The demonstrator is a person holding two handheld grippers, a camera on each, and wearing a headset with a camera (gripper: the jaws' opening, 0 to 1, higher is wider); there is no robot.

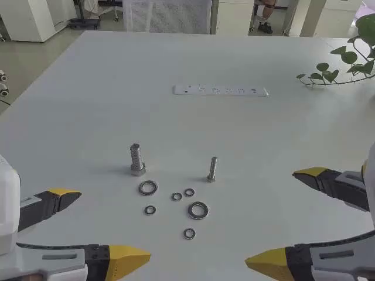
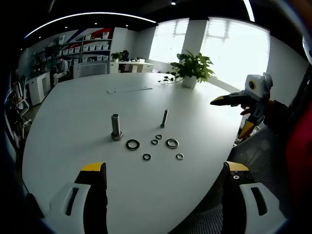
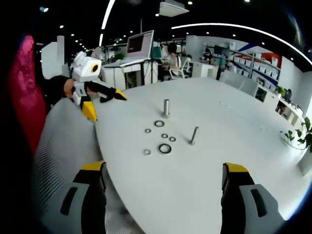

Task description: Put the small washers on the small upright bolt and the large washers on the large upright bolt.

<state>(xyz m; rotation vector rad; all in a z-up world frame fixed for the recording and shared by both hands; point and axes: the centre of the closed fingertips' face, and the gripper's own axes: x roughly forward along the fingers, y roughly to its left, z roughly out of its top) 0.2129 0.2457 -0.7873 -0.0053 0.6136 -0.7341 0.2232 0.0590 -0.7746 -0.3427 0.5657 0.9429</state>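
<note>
The left gripper (image 1: pixel 114 225) hangs to the near left of the large bolt (image 1: pixel 137 159). Its yellow-tipped jaws are spread wide with nothing between them.

There are two bolts, both standing upright, head down, on the white table (image 1: pixel 82 93). The small bolt (image 1: pixel 212 169) is to the right of the large bolt, well apart from it.

There are six washers, all lying flat and none on a bolt.
- **Large, two:** the left large washer (image 1: pixel 147 188) lies just in front of the large bolt. The right large washer (image 1: pixel 198 210) lies further right and nearer the person.
- **Small, four:**
  - The leftmost small washer (image 1: pixel 150 210) is straight in front of the large bolt, past the left large washer.
  - The second small washer (image 1: pixel 177 196) and third small washer (image 1: pixel 189 192) lie side by side to the bolt's near right.
  - The nearest small washer (image 1: pixel 189 233) is the furthest of all from the bolt.

The right gripper (image 1: pixel 270 218) is far to the near right of the large bolt, its jaws also wide apart and empty.

Left of the large bolt and behind it the tabletop is bare as far as a power strip (image 1: pixel 221 91). The table's far edge runs beyond that. A plant (image 1: pixel 345 64) reaches in at the far right. In both gripper views the table's near edge curves close ahead of the jaws, with grey floor outside it.
</note>
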